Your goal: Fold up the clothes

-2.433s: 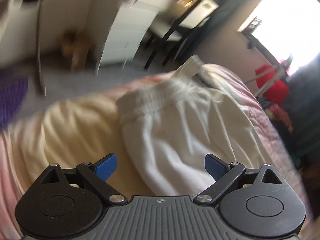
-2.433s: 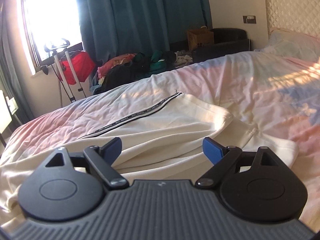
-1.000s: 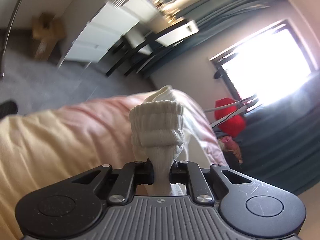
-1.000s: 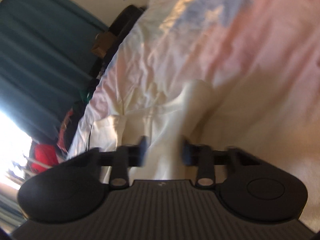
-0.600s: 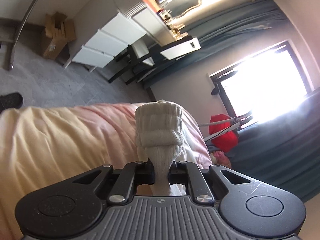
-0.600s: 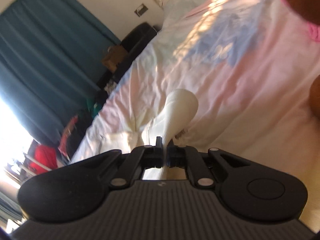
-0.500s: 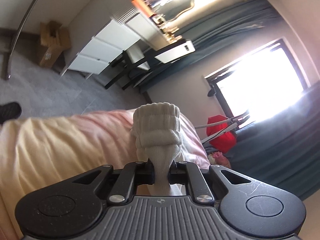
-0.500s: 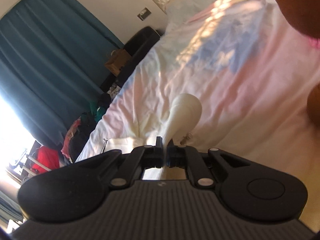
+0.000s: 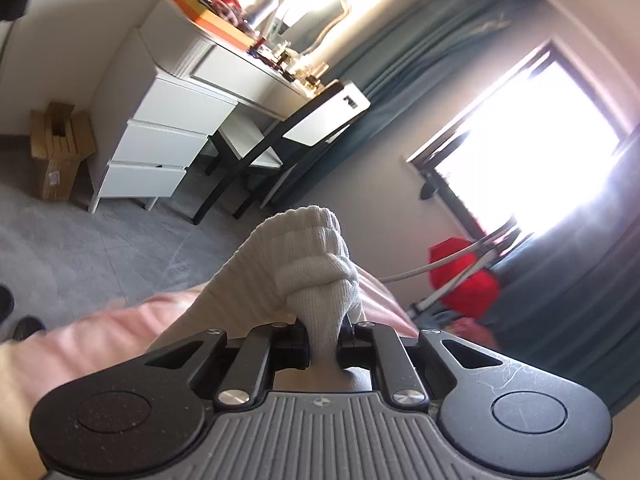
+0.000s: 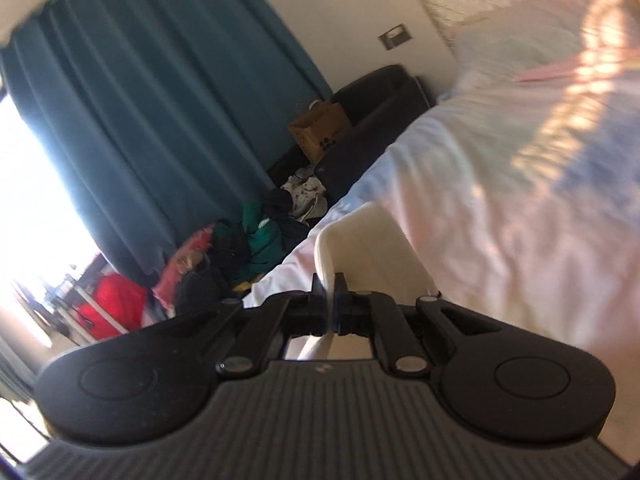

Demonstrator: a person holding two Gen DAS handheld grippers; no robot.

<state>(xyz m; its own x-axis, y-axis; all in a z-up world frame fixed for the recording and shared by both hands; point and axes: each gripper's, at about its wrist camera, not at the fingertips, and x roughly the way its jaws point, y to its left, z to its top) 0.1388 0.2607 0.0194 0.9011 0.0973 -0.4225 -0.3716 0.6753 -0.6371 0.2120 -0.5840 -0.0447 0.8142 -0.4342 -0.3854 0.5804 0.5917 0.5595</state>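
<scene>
Both grippers are pinched on the cream garment: left gripper (image 9: 323, 340) on its ribbed cuff (image 9: 308, 256), right gripper (image 10: 329, 312) on a thin edge (lifted above the bed (image 10: 500, 208)). Next, probably carry it over into a fold.

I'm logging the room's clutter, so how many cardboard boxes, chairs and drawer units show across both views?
Cardboard boxes: 2, one on the floor beside the drawers, one on the dark armchair
Chairs: 2, a black-framed chair and the dark armchair
White drawer units: 1
Total: 5
</scene>
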